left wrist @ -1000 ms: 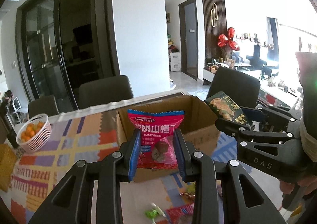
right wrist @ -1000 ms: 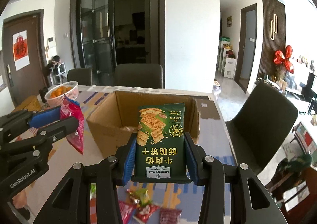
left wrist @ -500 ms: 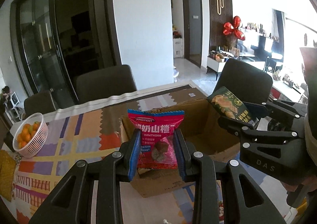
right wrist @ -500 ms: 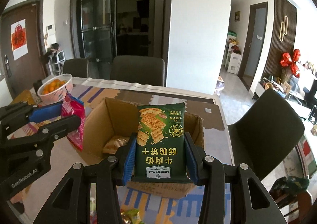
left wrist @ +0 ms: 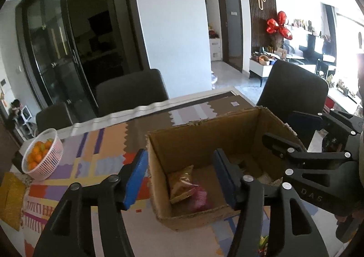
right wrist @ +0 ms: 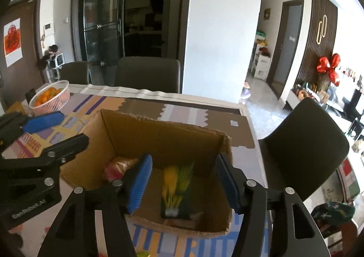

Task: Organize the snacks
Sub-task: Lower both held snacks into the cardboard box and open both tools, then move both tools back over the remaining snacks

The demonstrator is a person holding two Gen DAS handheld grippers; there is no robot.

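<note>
While both grippers hang spread wide and empty over the cardboard box (right wrist: 159,134), left gripper (left wrist: 179,175) and right gripper (right wrist: 184,179), the green cracker packet (right wrist: 176,188) lies inside; light, crinkly and probably slippery, so pinch its sealed edge.

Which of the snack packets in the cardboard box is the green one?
The green cracker packet, lying under the open right gripper in the brown cardboard box. The other packets, golden and pink, lie at the box's left end.
</note>
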